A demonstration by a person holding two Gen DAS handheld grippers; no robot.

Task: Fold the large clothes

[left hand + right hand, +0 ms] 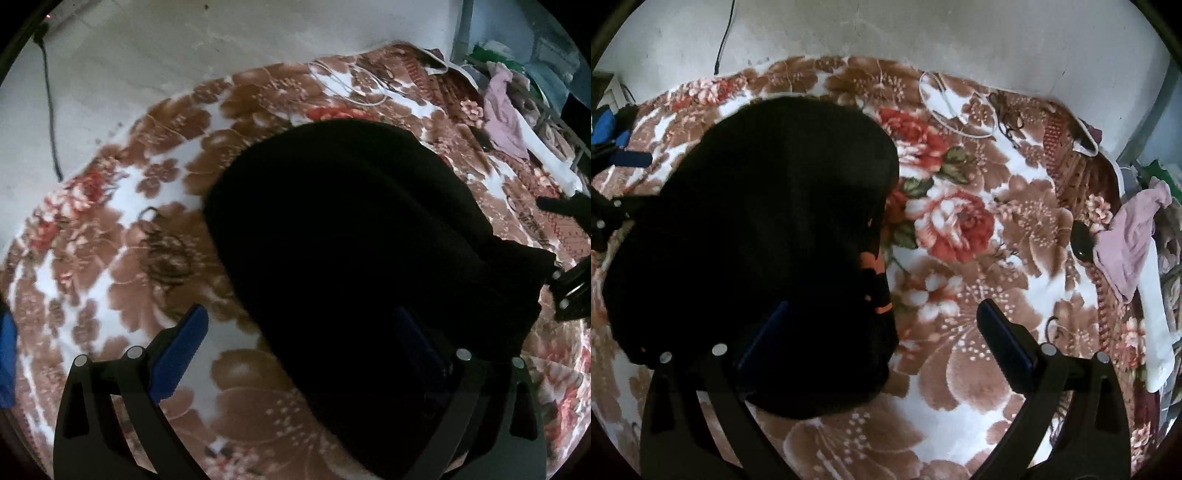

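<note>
Now the black garment (351, 240) lies between both wide-spread, empty jaws.

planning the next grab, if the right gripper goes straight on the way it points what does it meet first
Likely the floral blanket just past the black garment edge; the right gripper has open jaws straddling that edge. Depth is unclear.

- No readable text, labels, brand marks or numbers anywhere in either view.
- Nothing printed shows on the black garment (362, 236) or the floral blanket (979, 387).
</note>
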